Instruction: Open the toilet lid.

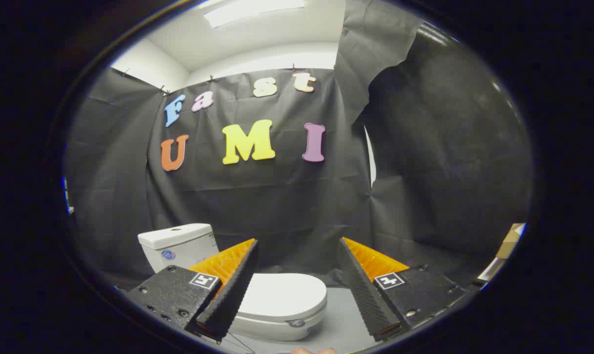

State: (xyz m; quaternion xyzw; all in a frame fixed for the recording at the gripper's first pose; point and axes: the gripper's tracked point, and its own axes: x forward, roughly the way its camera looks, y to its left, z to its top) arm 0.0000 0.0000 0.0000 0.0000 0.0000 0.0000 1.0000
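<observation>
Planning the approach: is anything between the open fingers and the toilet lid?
Nothing: in the gripper view, the open gripper frames the shut toilet lid directly.

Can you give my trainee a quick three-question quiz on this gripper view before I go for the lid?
1. True or false: the toilet lid is already raised against the tank.
2. The gripper has its jaws: A) shut on the lid, B) open with nothing between them but the view ahead, C) shut on the tank.
3. Fill in: the lid lies down flat on the ____, ahead of the fingers and partly behind one of them.

Key: 1. False, the lid is down. 2. B. 3. bowl.
</observation>
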